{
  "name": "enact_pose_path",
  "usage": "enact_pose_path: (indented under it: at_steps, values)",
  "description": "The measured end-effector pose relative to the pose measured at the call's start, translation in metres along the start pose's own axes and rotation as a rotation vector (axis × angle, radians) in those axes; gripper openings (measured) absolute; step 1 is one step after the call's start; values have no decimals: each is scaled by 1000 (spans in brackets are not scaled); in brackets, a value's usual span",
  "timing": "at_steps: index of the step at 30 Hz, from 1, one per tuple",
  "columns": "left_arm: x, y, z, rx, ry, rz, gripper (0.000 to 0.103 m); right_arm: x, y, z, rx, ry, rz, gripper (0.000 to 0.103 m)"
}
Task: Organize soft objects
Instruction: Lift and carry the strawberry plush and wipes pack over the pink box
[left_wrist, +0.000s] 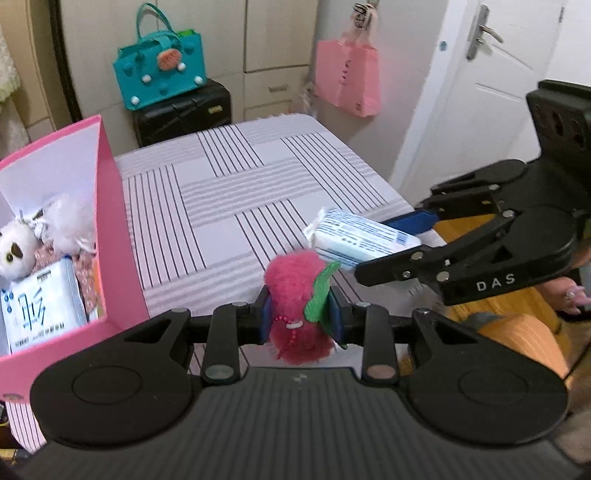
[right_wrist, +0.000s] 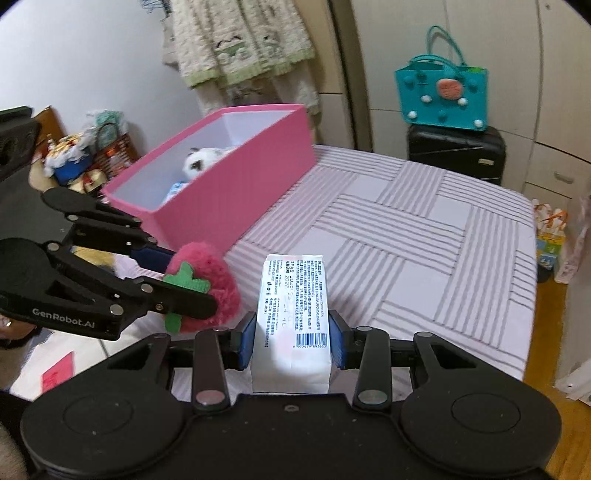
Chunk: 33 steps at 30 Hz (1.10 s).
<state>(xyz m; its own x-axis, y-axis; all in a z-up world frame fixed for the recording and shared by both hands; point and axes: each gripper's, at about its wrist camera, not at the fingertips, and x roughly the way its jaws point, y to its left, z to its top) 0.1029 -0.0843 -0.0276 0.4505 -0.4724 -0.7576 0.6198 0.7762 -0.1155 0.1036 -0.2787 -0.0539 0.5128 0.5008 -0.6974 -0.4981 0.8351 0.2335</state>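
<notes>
Left wrist view shows you the striped bed cover, with an open pink box at its left edge already holding a white plush toy and a white packet. Your right gripper is clamped on a white tissue pack above the cover's near edge. Your left gripper squeezes a fuzzy pink strawberry plush just beside that pack, near the box.
</notes>
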Motion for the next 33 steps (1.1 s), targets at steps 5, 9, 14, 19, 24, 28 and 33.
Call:
enact_pose_path:
  at_steps: [5,9,14,19,24,28,33]
  values:
    - [-25,5,-9,4,24,-22,29,-7,20,5,-2,27,82,45]
    - [-42,19,-15,-38,29,-34,30,-7,37,14,-5,40,143,45]
    - [-71,42,-26,-82,-20,-14,30,-1,54,26,-22,37,194,45]
    - [-91,75,-29,-143,-75,23,30,11,70,42,-55,17,207,45]
    - [-104,108,-25,-176,-127,90,30,23,83,62,-97,-20,201,45]
    - [-102,133,-21,-201,-139,102,30,34,87,80,-123,-60,178,45]
    - [-88,160,-12,-225,-126,106,30,50,86,104,-169,-90,149,45]
